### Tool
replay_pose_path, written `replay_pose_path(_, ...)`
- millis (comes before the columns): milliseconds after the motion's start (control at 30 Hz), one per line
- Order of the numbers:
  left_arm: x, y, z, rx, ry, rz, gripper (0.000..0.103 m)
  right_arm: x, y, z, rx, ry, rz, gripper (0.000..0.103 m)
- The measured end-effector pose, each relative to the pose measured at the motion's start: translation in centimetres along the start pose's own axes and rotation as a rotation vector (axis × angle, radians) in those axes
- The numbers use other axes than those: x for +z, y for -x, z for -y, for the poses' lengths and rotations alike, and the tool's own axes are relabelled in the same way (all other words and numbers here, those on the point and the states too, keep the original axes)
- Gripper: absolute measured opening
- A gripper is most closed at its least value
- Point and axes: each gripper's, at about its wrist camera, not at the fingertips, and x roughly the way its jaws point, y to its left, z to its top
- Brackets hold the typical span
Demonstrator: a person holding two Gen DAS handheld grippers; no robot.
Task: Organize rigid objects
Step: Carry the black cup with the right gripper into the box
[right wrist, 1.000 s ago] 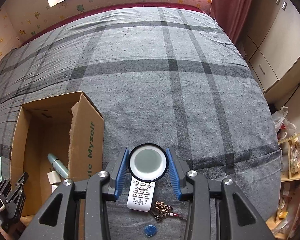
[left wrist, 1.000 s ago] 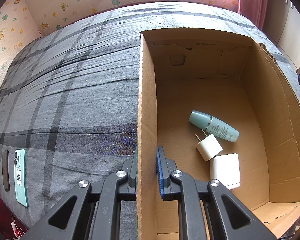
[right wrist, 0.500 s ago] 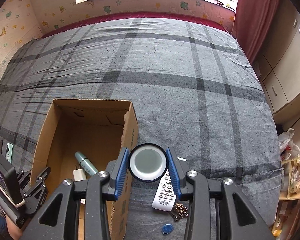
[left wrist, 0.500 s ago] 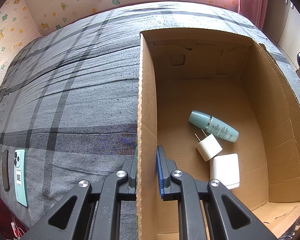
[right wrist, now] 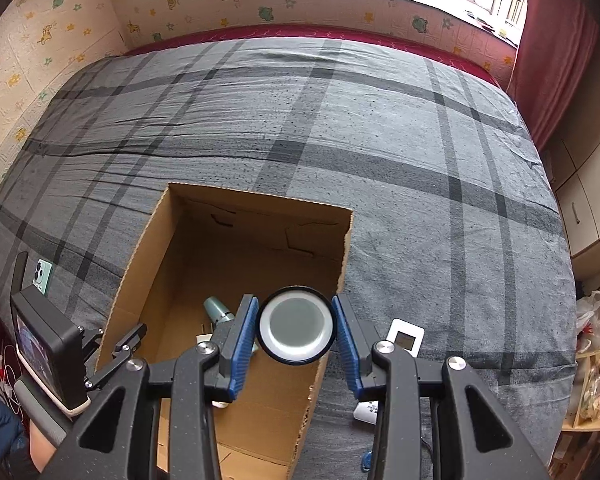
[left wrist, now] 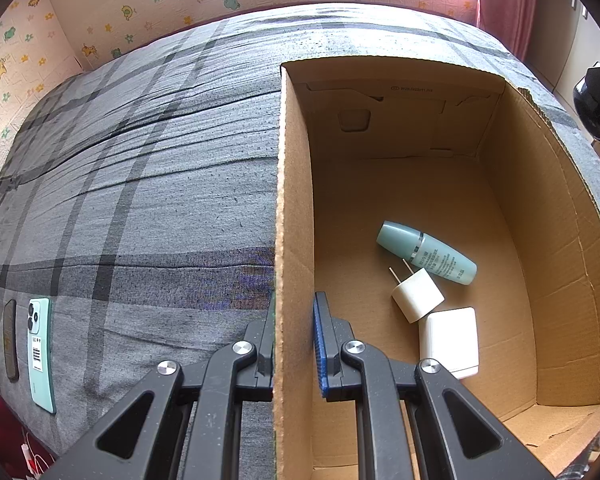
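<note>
A plaid bed [right wrist: 380,140] carries a cardboard box [right wrist: 148,264], phone [left wrist: 40,352] and remote [right wrist: 404,340].

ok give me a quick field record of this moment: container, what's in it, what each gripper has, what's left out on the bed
container: cardboard box, open top, on the bed
inside: teal bottle, white plug, white adapter
left gripper: jaws clamped on the box's side wall
right gripper: holding a round black-rimmed jar by the box's near corner
left out: teal phone, white remote
</note>
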Motion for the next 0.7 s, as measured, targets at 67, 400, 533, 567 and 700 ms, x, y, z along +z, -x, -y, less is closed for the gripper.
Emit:
replay_pose_path(67,0.0,0.0,0.0,0.000,0.000,0.000,0.014,-0.1,-0.5,-0.7,0.009,0.011,-0.008,0.041)
replay_pose_path(400,-0.1,0.0,-0.1,-0.003,0.001,0.001,0.014,-1.6,-3.9,-3.6,0.028,0.056,-0.068,0.041)
replay_pose_path(533,-0.1,0.0,-0.1,-0.003,0.002,0.002,0.014,-2.4,-5.3,-4.3,0.042,0.059,-0.095,0.041)
replay_pose_path(567,0.0,0.0,-0.1,-0.002,0.002,0.002,0.014,-2.6,-5.7,-4.4,0.046,0.060,-0.100,0.041)
replay_pose_path(700,-0.1,0.0,-0.1,-0.002,0.002,0.002,0.015,-3.4,-7.4,-5.2,0.052,0.072,-0.136,0.041)
